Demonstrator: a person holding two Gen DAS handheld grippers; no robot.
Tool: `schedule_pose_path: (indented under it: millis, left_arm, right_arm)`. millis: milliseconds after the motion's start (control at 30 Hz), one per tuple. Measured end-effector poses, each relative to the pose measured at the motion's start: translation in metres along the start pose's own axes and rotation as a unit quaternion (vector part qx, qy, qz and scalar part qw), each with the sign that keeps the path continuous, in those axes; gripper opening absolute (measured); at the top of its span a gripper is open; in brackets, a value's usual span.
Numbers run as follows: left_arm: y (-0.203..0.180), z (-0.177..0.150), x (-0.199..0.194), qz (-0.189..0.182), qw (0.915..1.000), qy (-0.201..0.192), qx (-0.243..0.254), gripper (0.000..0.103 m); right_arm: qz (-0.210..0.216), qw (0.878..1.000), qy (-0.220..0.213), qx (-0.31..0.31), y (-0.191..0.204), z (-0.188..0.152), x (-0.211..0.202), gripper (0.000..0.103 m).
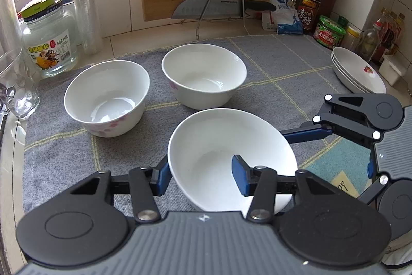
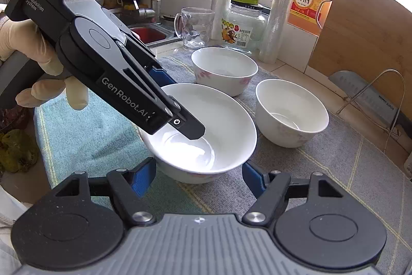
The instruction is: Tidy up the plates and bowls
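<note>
Up front on the grey checked cloth (image 1: 278,61), closest to me, is the near bowl (image 1: 219,146), and I've got both tools on it. The left gripper (image 1: 200,178) is clamped over the rim wall, with one blue pad inside the bowl and one outside. The right gripper (image 2: 198,175) is closed around the lower body, a pad pressing each side just above the foot. The bowl looks tipped toward me rather than sitting flat.

Handling-wise it's glazed white ceramic, so I'd guess rigid, a bit heavy for its size, slick where the pads touch, and definitely chippable. The rim pinch alone would probably let it swing or slide on the glaze. The two-sided hold low down seems like the one to trust with the weight, and I'd use the rim pinch for steering.

The other two bowls, the left bowl (image 1: 106,97) and the far bowl (image 1: 203,74), sit upright further back, close together but not touching. The stack of plates (image 1: 358,71) is well off to the right. Nesting this one into another means ceramic on ceramic, so go slow and level. Clipping a rim is what I'd worry about most.
</note>
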State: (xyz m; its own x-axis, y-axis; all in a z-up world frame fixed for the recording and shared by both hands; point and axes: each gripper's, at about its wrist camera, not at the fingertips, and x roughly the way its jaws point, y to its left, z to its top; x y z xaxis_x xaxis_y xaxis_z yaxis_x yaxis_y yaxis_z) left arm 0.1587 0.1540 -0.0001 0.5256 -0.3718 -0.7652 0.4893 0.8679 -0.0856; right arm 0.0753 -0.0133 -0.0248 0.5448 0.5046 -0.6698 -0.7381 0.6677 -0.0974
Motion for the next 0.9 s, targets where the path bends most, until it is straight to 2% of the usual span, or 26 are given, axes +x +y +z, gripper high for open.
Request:
schedule_pose_path:
  millis: [600, 900]
  left_arm:
    - [-0.07, 0.031, 0.03, -0.064, 0.9957, -0.006, 0.066, 0.048]
    - [-0.089, 0.038, 0.044, -0.086, 0.9931, -0.002, 0.08, 0.048]
  right_arm:
    - [-0.076, 0.996, 0.015, 0.05, -0.035, -0.041, -0.054, 0.078]
    - [-0.096, 0.993, 0.023, 0.065, -0.046, -0.054, -0.068, 0.078]
